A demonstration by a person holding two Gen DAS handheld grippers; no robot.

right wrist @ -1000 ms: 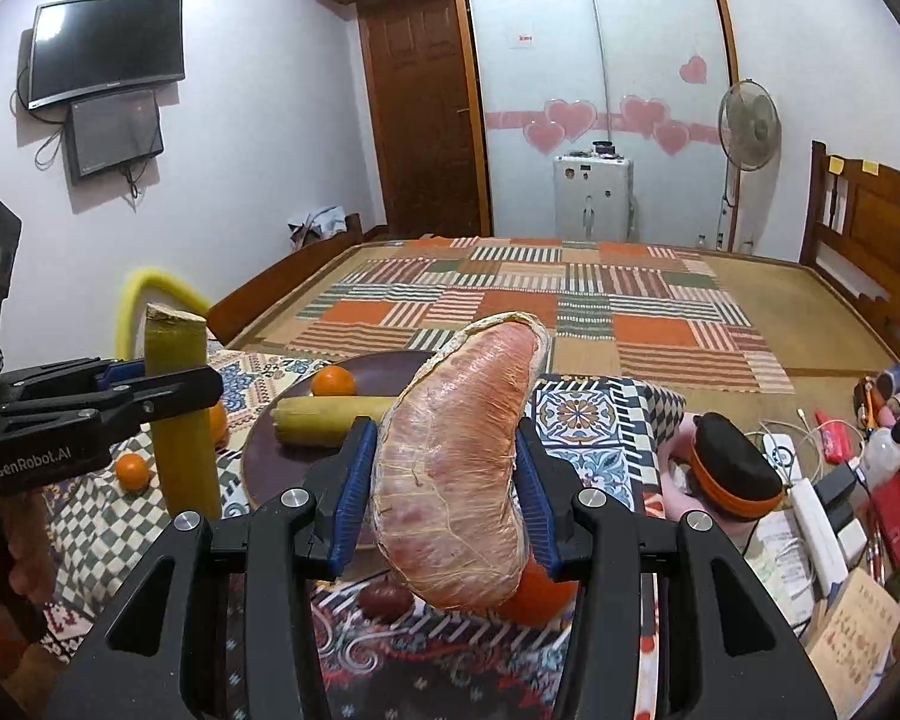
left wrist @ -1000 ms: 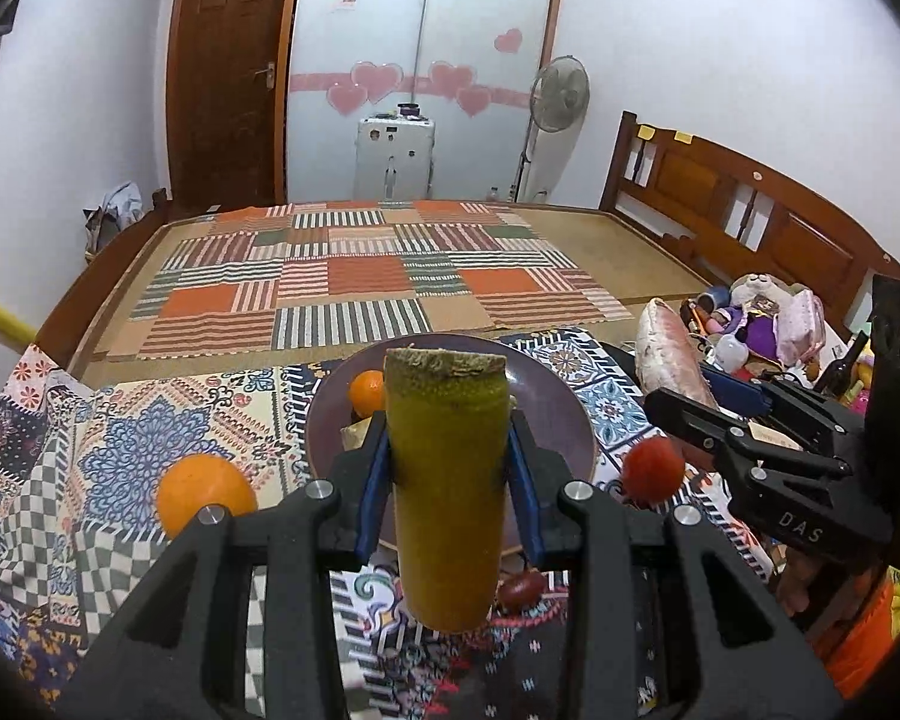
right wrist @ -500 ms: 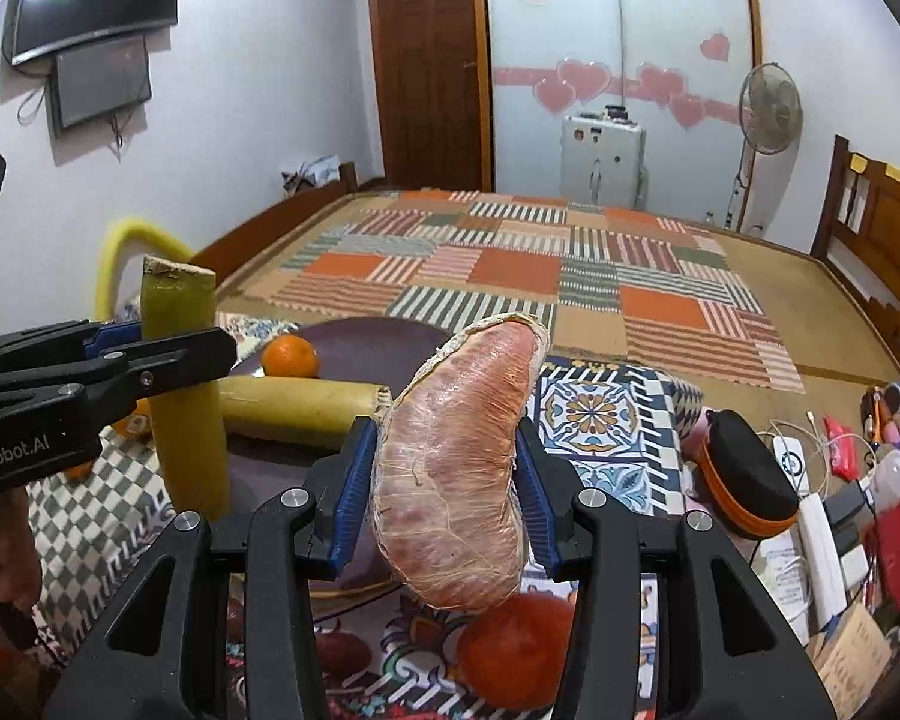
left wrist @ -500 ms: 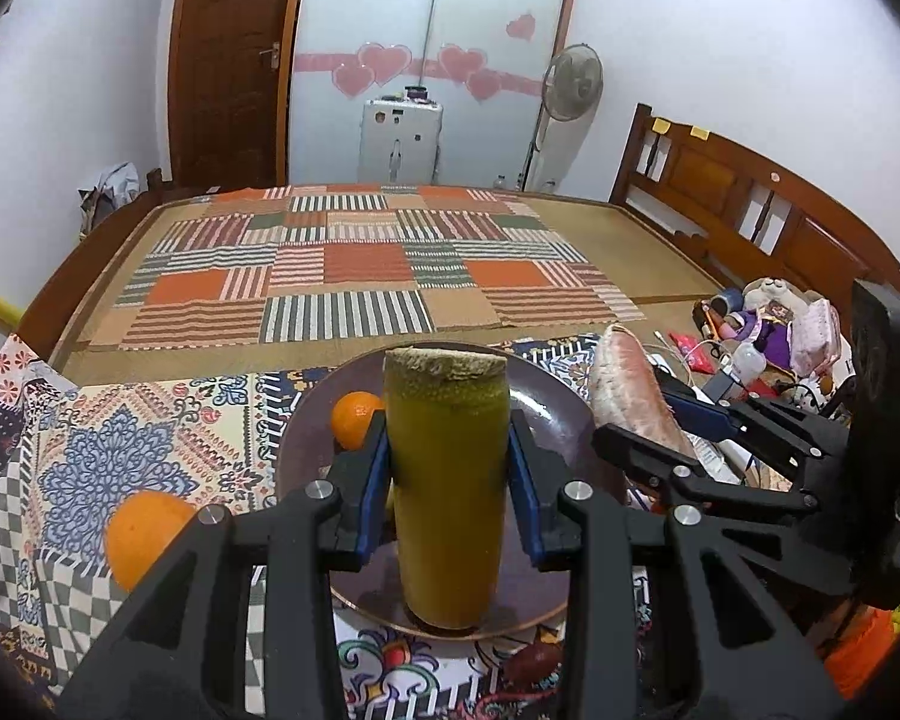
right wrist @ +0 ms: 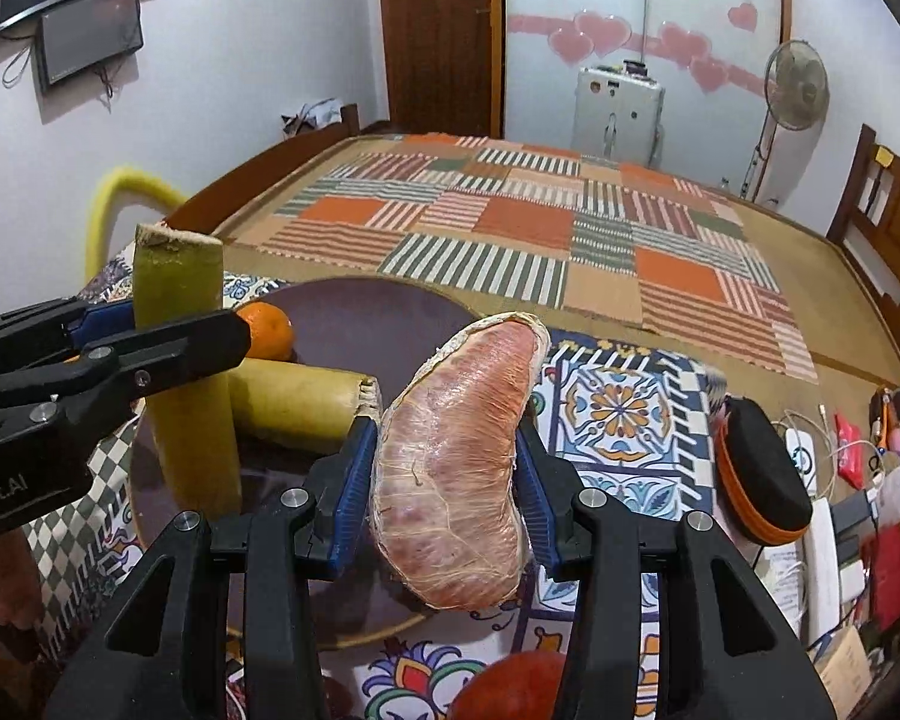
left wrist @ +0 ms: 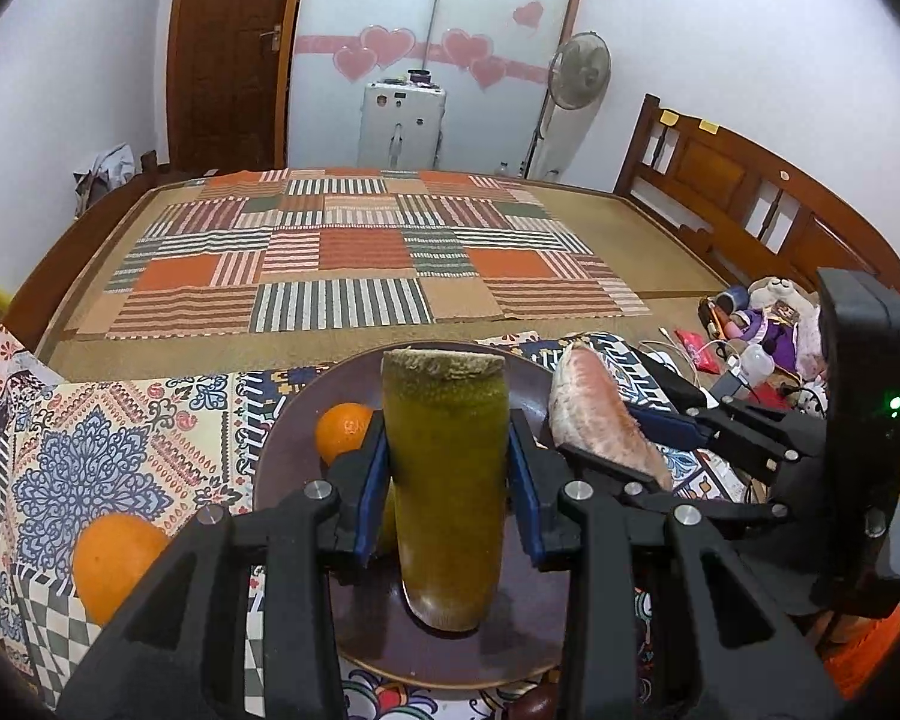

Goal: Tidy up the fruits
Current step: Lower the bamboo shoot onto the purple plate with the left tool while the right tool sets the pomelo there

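We have brought both tongs over the plate (left wrist: 306, 444): left tongs (left wrist: 447, 480) grip the sugarcane piece (left wrist: 444, 480), right tongs (right wrist: 447, 480) grip the pomelo segment (right wrist: 456, 468) at three o'clock; release comes next.

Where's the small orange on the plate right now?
The small orange sits at the plate's far left edge, just behind the lying yellow stalk, in the right wrist view.
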